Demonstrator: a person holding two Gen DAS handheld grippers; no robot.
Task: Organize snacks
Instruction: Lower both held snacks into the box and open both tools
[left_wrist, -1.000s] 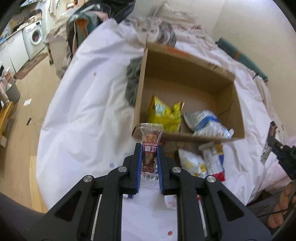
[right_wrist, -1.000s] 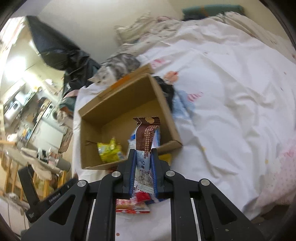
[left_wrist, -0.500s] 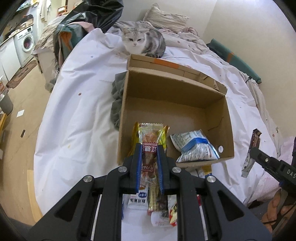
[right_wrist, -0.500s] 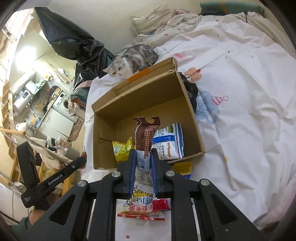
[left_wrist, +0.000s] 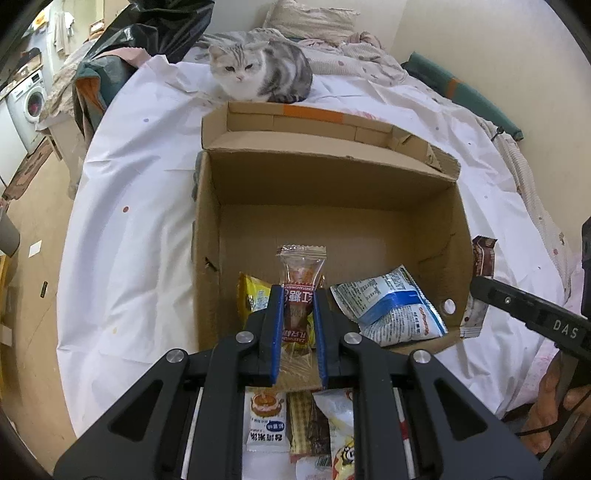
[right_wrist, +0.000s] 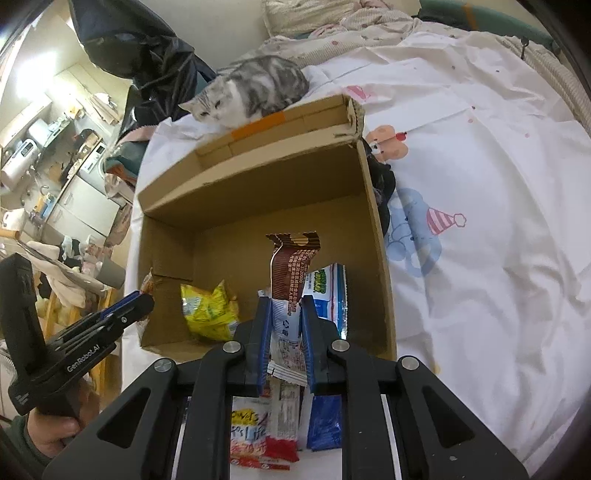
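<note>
left tongs (left_wrist: 298, 306) | advanced over cardboard box (left_wrist: 332, 184) | right tongs (right_wrist: 286, 314) | likewise nearer

**A lived-in home bedroom**

This is a home, seen from a bed (right_wrist: 498, 184) spread with a white cartoon-print sheet. 1 grey tabby cat (left_wrist: 258, 72) sits on it by a pillow (left_wrist: 310, 18) and rumpled bedding. Off to the side, a washing machine (left_wrist: 31, 103) stands on a wooden floor (left_wrist: 29, 295), and cluttered kitchen counters (right_wrist: 40, 140) with cabinets show beyond.
</note>
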